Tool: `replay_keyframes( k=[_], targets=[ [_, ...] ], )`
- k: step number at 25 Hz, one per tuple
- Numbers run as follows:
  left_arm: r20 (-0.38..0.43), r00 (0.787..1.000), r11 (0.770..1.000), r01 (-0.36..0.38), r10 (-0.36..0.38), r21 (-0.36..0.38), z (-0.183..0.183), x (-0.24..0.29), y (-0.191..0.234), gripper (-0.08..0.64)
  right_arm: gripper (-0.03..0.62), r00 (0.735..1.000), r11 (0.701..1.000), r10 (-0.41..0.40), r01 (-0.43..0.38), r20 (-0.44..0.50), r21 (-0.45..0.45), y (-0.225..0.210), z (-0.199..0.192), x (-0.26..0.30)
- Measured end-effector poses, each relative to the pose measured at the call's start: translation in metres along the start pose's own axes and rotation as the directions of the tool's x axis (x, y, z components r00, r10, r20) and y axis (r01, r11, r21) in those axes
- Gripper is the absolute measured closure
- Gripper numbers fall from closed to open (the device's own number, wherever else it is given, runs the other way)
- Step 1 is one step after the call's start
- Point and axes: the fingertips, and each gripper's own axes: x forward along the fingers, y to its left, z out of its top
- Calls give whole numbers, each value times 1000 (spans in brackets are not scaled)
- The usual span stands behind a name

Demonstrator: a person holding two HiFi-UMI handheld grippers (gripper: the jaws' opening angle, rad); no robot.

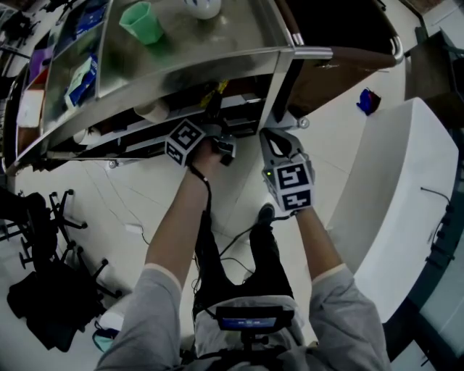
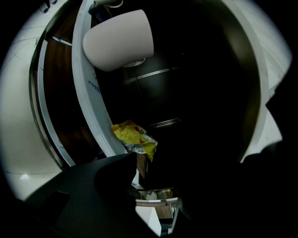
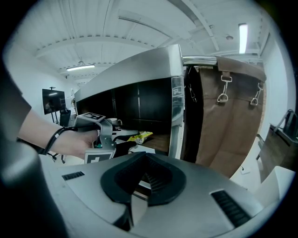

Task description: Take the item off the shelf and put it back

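A steel trolley shelf (image 1: pixel 217 61) stands in front of me. On its dark lower shelf lies a yellow snack packet (image 2: pixel 134 138), which also shows past my left gripper in the right gripper view (image 3: pixel 139 136). A white cup (image 2: pixel 118 39) sits further along that shelf. My left gripper (image 1: pixel 221 145) reaches in under the top tray. Its jaws stand open, with nothing between them (image 2: pixel 163 176), and the packet is a little ahead of them. My right gripper (image 1: pixel 279 141) hangs outside by the trolley's corner post, its pads meeting at the tips (image 3: pixel 146 160), empty.
On the top tray stand a green cup (image 1: pixel 145 22) and a white bowl (image 1: pixel 203 7). A brown cloth bag (image 3: pixel 233 121) hangs at the trolley's right end. A white counter (image 1: pixel 406 196) runs along the right. Black chair legs (image 1: pixel 43 224) stand at the left.
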Motion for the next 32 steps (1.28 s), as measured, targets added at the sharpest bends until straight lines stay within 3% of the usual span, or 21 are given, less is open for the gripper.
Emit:
replay_keyframes(
  k=[8,9,12,14,25,32],
  targets=[
    [-11,1000,999,-11,12,35,2,13,3,357,583,1000,1000,4,-4,-13,6,-2,-2,5],
    [-14,1000,999,-15,16,44,2,14,4,372,583,1000,1000,4,-4,-15,6,-3,-3,6],
    [-16,999,997,-30,31,72,2,15,6,525,583,1000,1000,0,0,-21,13,-6,-5,5],
    [-21,999,996,-26,28,81,1,15,6,546,583,1000,1000,-3,3,-23,17,-8,-6,4],
    [-47,999,996,0,4,86,3,2,1,552,583,1000,1000,14,-14,-16,17,2,-4,6],
    [-57,998,997,3,1,75,7,-35,-22,552,583,1000,999,-3,3,-5,38,11,13,-15]
  ],
)
